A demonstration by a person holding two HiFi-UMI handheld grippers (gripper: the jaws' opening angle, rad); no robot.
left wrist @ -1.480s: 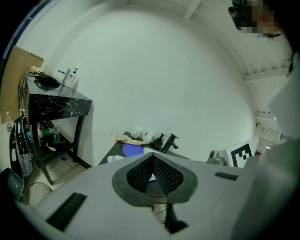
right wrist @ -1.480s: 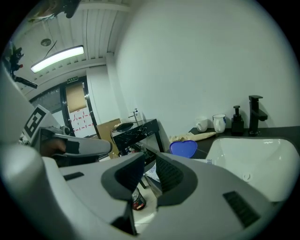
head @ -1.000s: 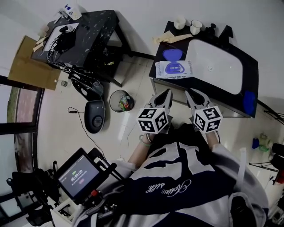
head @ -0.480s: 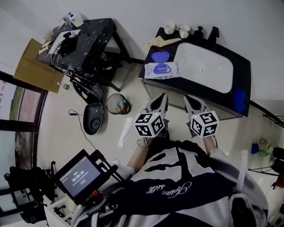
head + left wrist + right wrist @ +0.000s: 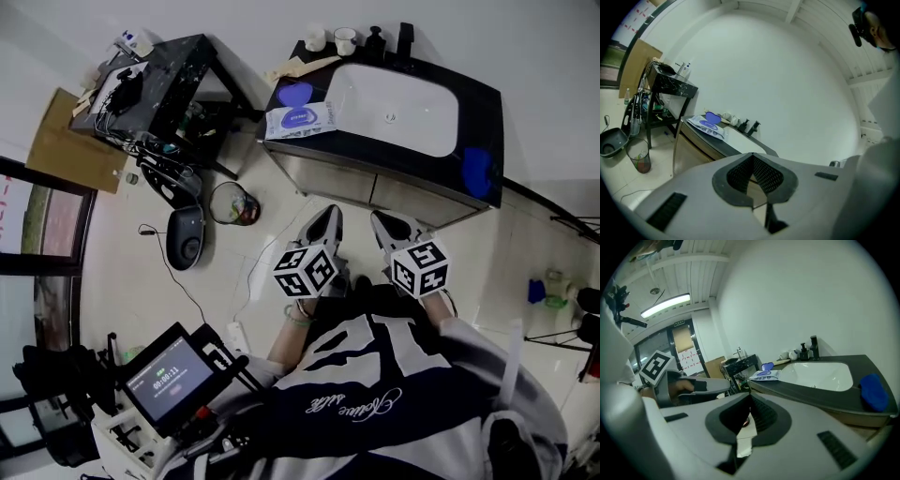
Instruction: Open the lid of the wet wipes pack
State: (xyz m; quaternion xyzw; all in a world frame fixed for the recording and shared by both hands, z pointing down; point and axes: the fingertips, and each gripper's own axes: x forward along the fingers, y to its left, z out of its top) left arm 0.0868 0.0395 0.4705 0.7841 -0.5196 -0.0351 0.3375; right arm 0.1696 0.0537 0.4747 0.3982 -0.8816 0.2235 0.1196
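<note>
The wet wipes pack lies on the left end of the dark counter, white with a blue label. Its blue lid is flipped open behind it. The pack also shows far off in the left gripper view and in the right gripper view. Both grippers hang over the floor in front of the counter, well short of the pack. My left gripper is shut and holds nothing. My right gripper beside it is shut and empty too.
A white sink basin fills the counter's middle, with a blue sponge at its right end and cups at the back. A black side table, a waste bin and a round black device stand to the left.
The counter and the pack have slid up and left in the head view. The gap between both grippers and the counter has grown. Both stay shut.
</note>
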